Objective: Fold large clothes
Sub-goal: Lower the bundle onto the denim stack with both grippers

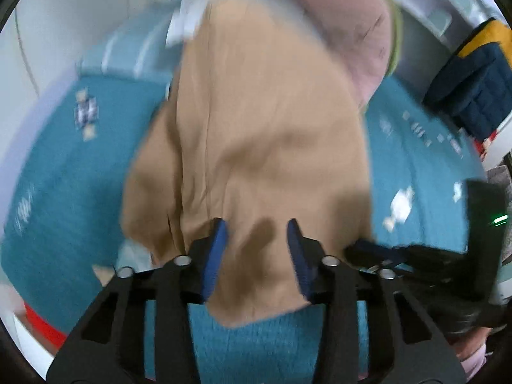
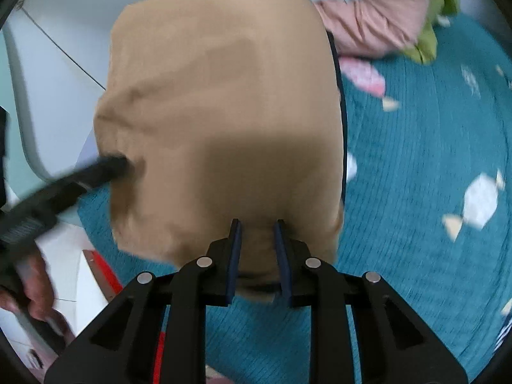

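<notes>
A large tan garment [image 1: 256, 134] lies folded over on a teal rug [image 1: 64, 176]. My left gripper [image 1: 257, 227] sits at the garment's near edge with its blue pads apart, cloth lying between them. In the right wrist view the same tan garment [image 2: 224, 112] fills the middle. My right gripper [image 2: 256, 225] is at its near edge, jaws apart with cloth between them. The left gripper [image 2: 116, 161] shows there at the garment's left edge, blurred. The right gripper [image 1: 377, 249] shows in the left wrist view, dark and blurred.
A pink garment [image 2: 377, 12] and a green one [image 2: 438, 9] lie heaped at the far side of the rug [image 2: 416, 160]. A navy and yellow item [image 1: 473, 76] stands at the right. White tiled floor [image 2: 48, 73] borders the rug on the left.
</notes>
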